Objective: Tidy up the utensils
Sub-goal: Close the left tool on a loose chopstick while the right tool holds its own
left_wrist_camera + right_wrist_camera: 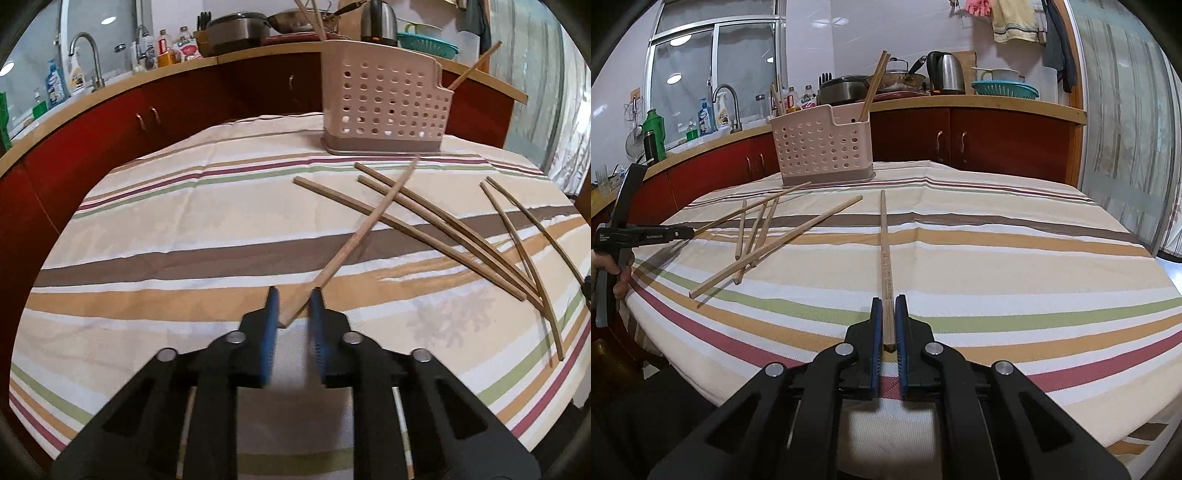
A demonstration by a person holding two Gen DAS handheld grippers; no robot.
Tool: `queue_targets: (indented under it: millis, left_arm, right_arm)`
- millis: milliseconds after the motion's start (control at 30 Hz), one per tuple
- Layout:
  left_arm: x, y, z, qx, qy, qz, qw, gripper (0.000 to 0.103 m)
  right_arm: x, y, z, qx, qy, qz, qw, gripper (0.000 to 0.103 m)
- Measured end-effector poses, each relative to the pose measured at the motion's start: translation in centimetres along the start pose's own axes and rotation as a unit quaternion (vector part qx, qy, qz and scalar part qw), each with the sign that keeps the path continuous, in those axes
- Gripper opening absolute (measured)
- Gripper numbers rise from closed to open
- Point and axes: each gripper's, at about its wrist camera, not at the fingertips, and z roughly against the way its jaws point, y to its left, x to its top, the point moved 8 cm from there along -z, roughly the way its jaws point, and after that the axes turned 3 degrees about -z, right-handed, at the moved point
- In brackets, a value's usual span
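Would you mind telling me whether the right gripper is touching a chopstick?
Touching: the right wrist view shows the right gripper shut on the chopstick, both fingers pressing it.

Left black two-finger gripper (294,303) pointed steeply downward, blue-padded jaws nearly closed with a thin stick's end between them, right pad blurred. Seen also from the right wrist view (687,232), at far left, gripped from below by a bare hand (614,271) around its handle. Right black two-finger gripper (888,317) angled more gently down, blue-padded jaws closed tight on a stick's near end, fingers (875,325) parallel.
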Motion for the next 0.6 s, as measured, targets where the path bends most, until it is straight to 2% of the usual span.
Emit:
queue_targets:
  millis: [133, 233, 267, 300, 333, 367, 433, 500, 600]
  left_arm:
    - [-0.6, -1.1, 0.8, -0.003, -0.003, -0.012, 0.9999, 0.012]
    - [-1.0, -1.7, 1.1, 0.011, -0.006, -0.030, 0.9995, 0.014]
    - [-1.0, -2.0, 1.1, 0.010, -0.007, -0.034, 0.9993, 0.029]
    - [-0.9, -2.0, 1.2, 0.013, -0.011, -0.035, 0.9992, 0.053]
    - [-0.8, -2.0, 1.3, 0.019, -0.018, -0.033, 0.9991, 0.062]
    - [-0.7, -2.0, 1.3, 0.019, -0.020, -0.029, 0.9992, 0.065]
    - [-0.8, -2.2, 1.0, 0.006, -0.011, -0.023, 0.9996, 0.060]
    - [-0.8, -2.7, 1.0, -0.020, -0.012, -0.017, 0.9996, 0.034]
    - [-0.8, -3.4, 1.0, -0.037, -0.010, -0.016, 0.9991, 0.015]
  right_arm:
    - [0.0, 0.0, 0.0, 0.001, 0.001, 0.000, 1.000, 0.008]
    - [0.0, 0.0, 0.0, 0.002, 0.000, -0.002, 1.000, 0.008]
    - [0.0, -0.1, 0.0, 0.003, -0.001, -0.003, 1.000, 0.008]
    - [0.0, -0.1, 0.0, 0.004, -0.001, -0.004, 1.000, 0.008]
    - [0.0, -0.1, 0.0, 0.005, -0.002, -0.006, 1.000, 0.008]
    - [0.0, -0.2, 0.1, 0.006, -0.003, -0.007, 1.000, 0.008]
    - [-0.1, -0.2, 0.2, 0.011, -0.004, -0.010, 1.000, 0.008]
    - [-0.2, -0.4, 0.3, 0.017, -0.005, -0.016, 1.000, 0.009]
    - [-0.3, -0.7, 0.4, 0.017, -0.006, -0.021, 1.000, 0.009]
